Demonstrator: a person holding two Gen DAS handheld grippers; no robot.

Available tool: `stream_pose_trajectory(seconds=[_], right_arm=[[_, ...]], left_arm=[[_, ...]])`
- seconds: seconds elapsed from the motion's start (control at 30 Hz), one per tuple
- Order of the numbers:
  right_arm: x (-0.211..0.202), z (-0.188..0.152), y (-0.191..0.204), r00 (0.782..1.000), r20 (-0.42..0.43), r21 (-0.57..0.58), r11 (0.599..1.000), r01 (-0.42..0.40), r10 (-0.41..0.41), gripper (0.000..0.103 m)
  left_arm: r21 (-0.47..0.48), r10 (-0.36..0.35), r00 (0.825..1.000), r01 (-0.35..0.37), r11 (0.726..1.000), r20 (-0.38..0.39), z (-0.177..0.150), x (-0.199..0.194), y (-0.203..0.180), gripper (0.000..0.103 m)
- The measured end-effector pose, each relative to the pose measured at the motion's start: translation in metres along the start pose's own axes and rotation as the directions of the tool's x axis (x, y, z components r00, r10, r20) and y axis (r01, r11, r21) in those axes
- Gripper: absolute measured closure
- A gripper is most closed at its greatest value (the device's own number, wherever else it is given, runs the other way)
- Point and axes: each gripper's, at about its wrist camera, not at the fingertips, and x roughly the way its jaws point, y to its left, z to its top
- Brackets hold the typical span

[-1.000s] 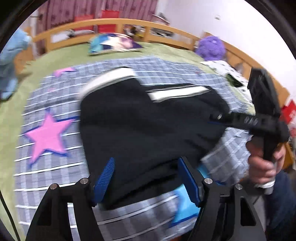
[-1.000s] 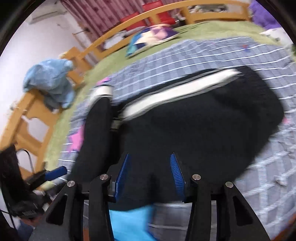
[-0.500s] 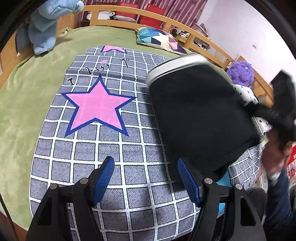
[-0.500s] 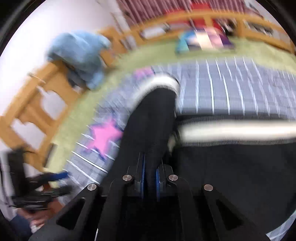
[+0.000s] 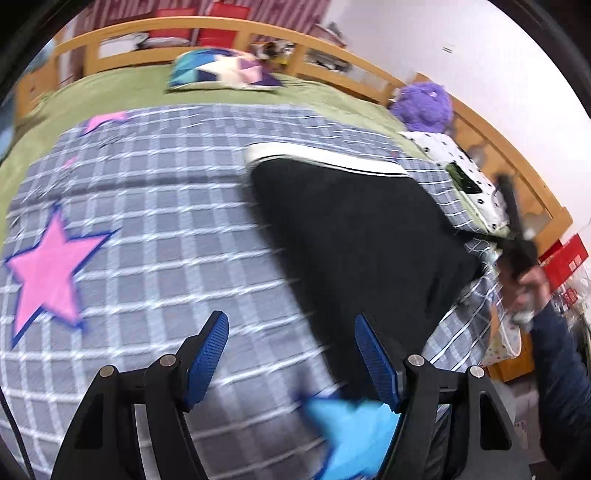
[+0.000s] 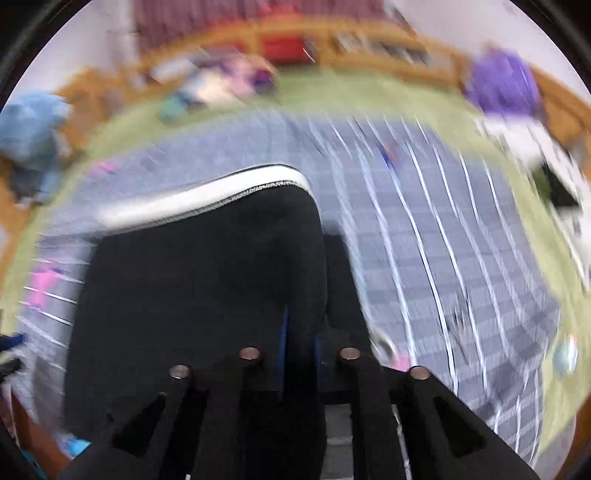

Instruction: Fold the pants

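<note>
Black pants (image 5: 351, 240) with a white waistband (image 5: 325, 158) lie on the grey checked quilt (image 5: 166, 229), right of centre in the left wrist view. My left gripper (image 5: 291, 354) hovers open over the quilt, its right pad beside the pants' near edge and nothing between the pads. In the blurred right wrist view, a raised fold of the pants (image 6: 207, 280) runs between the pads of my right gripper (image 6: 298, 332). Its jaws are narrow on the cloth and opening slightly. A hand (image 5: 528, 291) holds that gripper at the quilt's right edge.
A wooden bed rail (image 5: 129, 33) rings the green mattress. A patterned pillow (image 5: 221, 72) lies at the back, with a purple plush toy (image 5: 424, 107) and a white dotted cloth (image 5: 458, 166) at the right. A blue bundle (image 6: 29, 125) hangs on the left rail.
The right gripper's jaws closed on a fold of the pants and carried it across. The pants went from spread wide to a narrower shape at the right. Both views swung.
</note>
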Motion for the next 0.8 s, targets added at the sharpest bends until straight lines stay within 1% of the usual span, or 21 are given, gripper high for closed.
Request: stream_pose_trajectory(seconds=[0.03, 0.07, 0.13, 0.17, 0.2, 0.23, 0.27, 0.3, 0.33, 0.37, 0.4, 0.43, 0.47, 0.5, 0.53, 0.6, 0.67, 0.8], right_arm=[[0.005, -0.005, -0.008, 1.0, -0.005, 0.01, 1.0, -0.009, 0.009, 0.079], [0.0, -0.012, -0.017, 0.999, 0.044, 0.033, 0.999, -0.033, 0.031, 0.073], [-0.022, -0.014, -0.026, 0.995, 0.092, 0.069, 0.997, -0.038, 0.032, 0.073], [-0.036, -0.015, -0.027, 0.99, 0.137, 0.081, 0.995, -0.054, 0.043, 0.074], [-0.045, -0.017, -0.026, 0.983, 0.175, 0.083, 0.994, -0.077, 0.061, 0.074], [-0.058, -0.02, -0.024, 0.969, 0.226, 0.073, 0.991, -0.116, 0.097, 0.074], [-0.066, -0.024, -0.017, 0.959, 0.251, 0.041, 0.988, -0.149, 0.134, 0.073], [-0.066, -0.03, -0.01, 0.955, 0.252, -0.002, 0.987, -0.159, 0.155, 0.073], [-0.064, -0.036, -0.008, 0.956, 0.247, -0.025, 0.988, -0.154, 0.155, 0.073], [-0.051, -0.046, -0.001, 0.967, 0.214, -0.067, 0.99, -0.124, 0.136, 0.073], [-0.034, -0.052, 0.004, 0.982, 0.157, -0.084, 0.992, -0.096, 0.109, 0.073], [-0.019, -0.06, 0.004, 0.992, 0.1, -0.081, 0.994, -0.075, 0.083, 0.073], [-0.007, -0.067, 0.002, 0.995, 0.069, -0.071, 0.995, -0.064, 0.069, 0.073], [-0.003, -0.074, 0.0, 0.995, 0.074, -0.07, 0.996, -0.062, 0.067, 0.073], [-0.006, -0.079, 0.001, 0.993, 0.101, -0.085, 0.995, -0.055, 0.064, 0.073], [-0.007, -0.079, -0.003, 0.994, 0.083, -0.06, 0.996, -0.069, 0.073, 0.072], [-0.004, -0.078, -0.01, 0.992, 0.076, -0.014, 0.995, -0.1, 0.101, 0.071], [-0.006, -0.077, -0.009, 0.991, 0.077, -0.005, 0.994, -0.109, 0.109, 0.07]], left_arm=[[0.011, -0.01, 1.0, 0.01, 1.0, 0.003, 0.006, 0.004, -0.01, 0.034], [0.024, -0.021, 1.0, 0.02, 1.0, 0.009, 0.011, 0.006, -0.02, 0.034], [0.048, -0.034, 0.999, 0.032, 0.998, 0.031, 0.018, 0.007, -0.037, 0.034], [0.058, -0.033, 0.999, 0.031, 0.998, 0.041, 0.02, 0.009, -0.044, 0.034], [0.072, -0.018, 0.999, 0.014, 0.997, 0.05, 0.021, 0.014, -0.054, 0.034], [0.076, 0.002, 0.999, -0.005, 0.997, 0.049, 0.02, 0.019, -0.058, 0.034], [0.075, 0.027, 0.999, -0.03, 0.997, 0.042, 0.018, 0.025, -0.06, 0.034], [0.072, 0.068, 0.998, -0.068, 0.995, 0.01, 0.011, 0.041, -0.064, 0.034], [0.066, 0.086, 0.996, -0.084, 0.994, -0.027, 0.005, 0.054, -0.064, 0.034], [0.059, 0.091, 0.994, -0.087, 0.995, -0.068, -0.003, 0.067, -0.064, 0.034], [0.061, 0.106, 0.99, -0.101, 0.993, -0.089, -0.01, 0.077, -0.064, 0.031], [0.073, 0.127, 0.988, -0.12, 0.99, -0.093, -0.015, 0.083, -0.064, 0.03], [0.079, 0.137, 0.986, -0.13, 0.988, -0.09, -0.016, 0.085, -0.065, 0.03], [0.077, 0.142, 0.987, -0.136, 0.988, -0.08, -0.016, 0.084, -0.067, 0.03], [0.055, 0.136, 0.987, -0.132, 0.99, -0.084, -0.015, 0.084, -0.066, 0.029], [0.016, 0.122, 0.988, -0.121, 0.993, -0.098, -0.011, 0.085, -0.062, 0.027], [0.008, 0.118, 0.987, -0.118, 0.993, -0.108, -0.009, 0.087, -0.059, 0.026], [-0.006, 0.115, 0.987, -0.116, 0.993, -0.113, -0.008, 0.09, -0.059, 0.025]])
